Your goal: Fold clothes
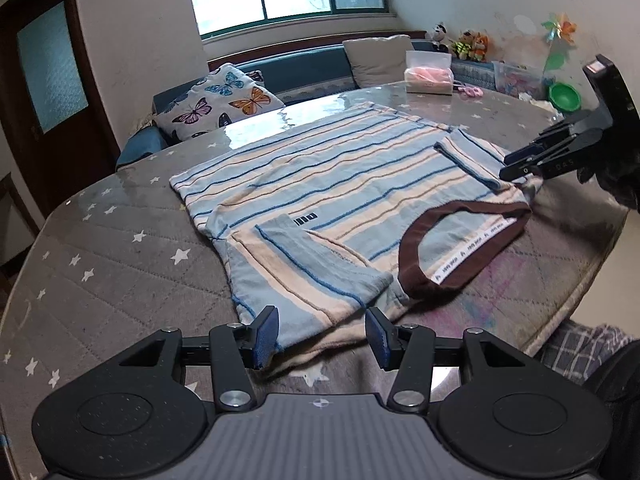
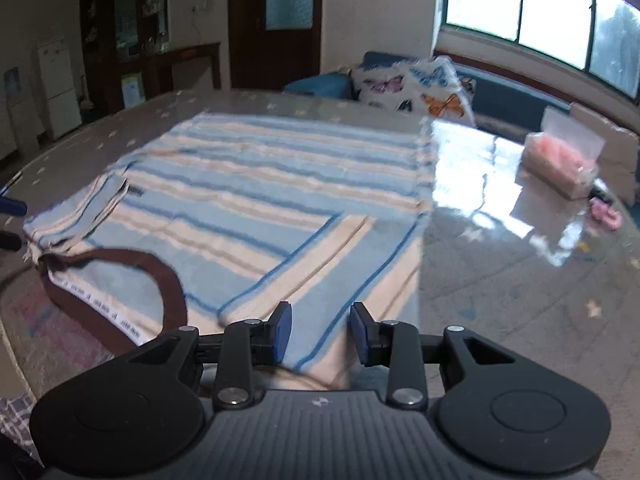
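A blue and cream striped T-shirt [image 1: 340, 176] with a brown collar [image 1: 412, 248] lies flat on the round table [image 1: 120, 248], both sleeves folded inward over its body. My left gripper [image 1: 322, 324] stands open at the near shoulder. The edge of the folded sleeve [image 1: 312, 268] lies between its blue pads [image 1: 266, 330], which do not press on it. My right gripper [image 2: 320, 320] is open over the other folded sleeve [image 2: 312, 264] at the shirt's [image 2: 248, 176] opposite shoulder. In the left wrist view the right gripper [image 1: 510, 166] comes in from the right edge, just above the cloth.
The table carries a grey star-patterned cover under a glossy sheet. A clear bag of pink stuff [image 1: 428, 76] and a green bowl [image 1: 564, 96] stand at its far side. A butterfly cushion [image 1: 224, 100] lies on the blue sofa behind. A small pink item [image 2: 606, 214] lies near the bag.
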{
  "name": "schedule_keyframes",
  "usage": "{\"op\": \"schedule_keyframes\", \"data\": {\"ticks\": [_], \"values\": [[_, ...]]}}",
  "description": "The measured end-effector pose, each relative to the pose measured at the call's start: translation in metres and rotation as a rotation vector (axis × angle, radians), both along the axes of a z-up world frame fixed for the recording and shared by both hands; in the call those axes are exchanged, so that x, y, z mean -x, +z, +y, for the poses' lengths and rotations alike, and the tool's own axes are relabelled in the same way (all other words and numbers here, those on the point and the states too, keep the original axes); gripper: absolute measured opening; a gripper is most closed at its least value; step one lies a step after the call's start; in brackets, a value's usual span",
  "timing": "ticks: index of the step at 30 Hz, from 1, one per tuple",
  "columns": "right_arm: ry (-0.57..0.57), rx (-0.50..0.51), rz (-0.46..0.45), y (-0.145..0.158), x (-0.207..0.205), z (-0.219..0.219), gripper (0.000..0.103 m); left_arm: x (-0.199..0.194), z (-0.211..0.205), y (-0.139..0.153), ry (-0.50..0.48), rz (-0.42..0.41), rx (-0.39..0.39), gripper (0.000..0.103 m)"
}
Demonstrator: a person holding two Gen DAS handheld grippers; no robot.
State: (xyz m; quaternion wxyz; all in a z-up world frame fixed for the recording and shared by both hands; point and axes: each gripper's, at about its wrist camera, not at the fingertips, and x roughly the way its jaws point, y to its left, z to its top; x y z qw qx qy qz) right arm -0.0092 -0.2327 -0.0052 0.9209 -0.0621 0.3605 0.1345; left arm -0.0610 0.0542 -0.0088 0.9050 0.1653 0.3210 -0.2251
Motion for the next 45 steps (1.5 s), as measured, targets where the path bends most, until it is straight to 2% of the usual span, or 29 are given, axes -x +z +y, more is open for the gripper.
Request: {"op": "schedule_keyframes", "data": {"ticks": [3,8,10,13,17,19,22,26,32,34,36,37,38,39,43,45], "values": [[0.015,-0.009,0.004,0.006,0.009,-0.005,0.039,0.002,-0.004,-0.003,-0.028,-0.009,-0.035,0.051],[0.076,0.046,0.025,0.012,0.026,-0.008,0.04,-0.001,-0.013,-0.014,-0.084,-0.022,-0.115,0.051],[0.116,0.08,0.025,0.013,0.031,-0.005,0.054,-0.002,-0.016,-0.017,-0.101,-0.038,-0.154,0.051],[0.17,0.125,0.019,0.014,0.036,0.003,0.054,-0.001,-0.018,-0.015,-0.138,-0.064,-0.185,0.051],[0.222,0.143,0.046,0.009,0.033,0.009,0.054,-0.004,-0.017,-0.018,-0.181,-0.035,-0.219,0.051],[0.229,0.134,0.057,0.007,0.029,0.008,0.054,-0.009,-0.013,-0.02,-0.19,0.003,-0.204,0.051],[0.226,0.107,0.08,0.008,0.025,0.003,0.054,-0.023,-0.002,-0.017,-0.179,0.09,-0.132,0.051],[0.229,0.086,0.104,0.008,0.022,-0.003,0.054,-0.036,0.008,-0.016,-0.196,0.166,-0.073,0.051],[0.24,0.139,0.087,0.011,0.015,-0.001,0.05,-0.044,0.005,-0.015,-0.256,0.2,-0.096,0.053],[0.252,0.138,0.093,0.01,0.012,-0.002,0.048,-0.046,0.005,-0.015,-0.261,0.208,-0.086,0.048],[0.26,0.126,0.096,0.01,0.011,-0.003,0.041,-0.048,0.005,-0.015,-0.256,0.207,-0.067,0.034],[0.262,0.115,0.1,0.01,0.009,-0.004,0.031,-0.047,0.004,-0.015,-0.25,0.201,-0.063,0.029],[0.258,0.105,0.103,0.01,0.008,-0.004,0.026,-0.046,0.003,-0.015,-0.244,0.188,-0.067,0.02],[0.249,0.097,0.105,0.009,0.007,-0.005,0.023,-0.046,0.002,-0.015,-0.239,0.182,-0.068,0.015],[0.234,0.095,0.09,0.01,0.011,-0.003,0.007,-0.038,-0.001,-0.011,-0.205,0.14,-0.075,0.008],[0.225,0.099,0.065,0.013,0.017,-0.002,0.006,-0.03,-0.002,-0.007,-0.188,0.103,-0.077,0.007]]}}
